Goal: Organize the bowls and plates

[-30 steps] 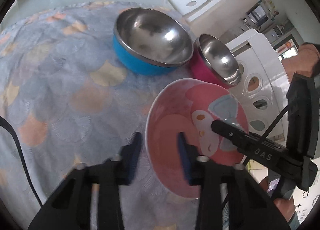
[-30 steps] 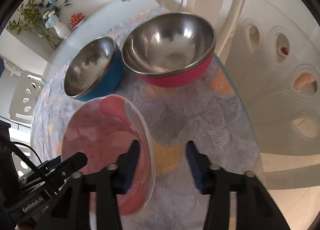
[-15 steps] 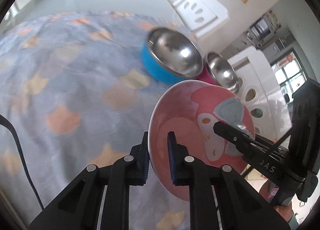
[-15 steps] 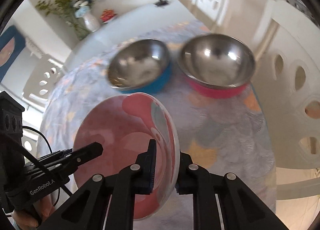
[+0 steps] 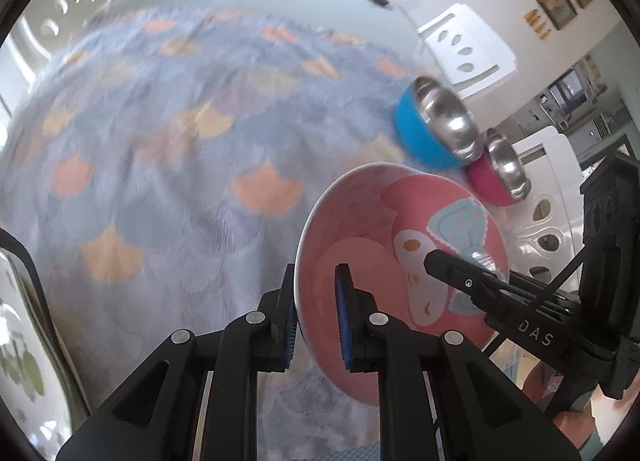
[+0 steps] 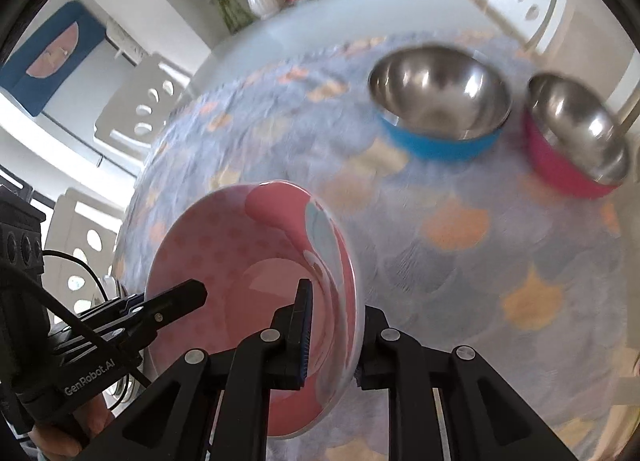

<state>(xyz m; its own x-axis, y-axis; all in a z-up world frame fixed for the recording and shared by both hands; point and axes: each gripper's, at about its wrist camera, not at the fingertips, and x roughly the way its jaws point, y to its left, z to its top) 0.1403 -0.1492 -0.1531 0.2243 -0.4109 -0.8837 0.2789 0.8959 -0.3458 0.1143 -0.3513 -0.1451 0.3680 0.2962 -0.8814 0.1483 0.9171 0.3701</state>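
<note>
Nearby, blue bowl, red bowl.

Both grippers are matte black plastic linkages with silver round screws at the joints and blue ribbed pads on the fingers, left gripper marked "GenRobot.AI" with thin black cables, right gripper marked "DAS", bare skin of hand below.
</note>
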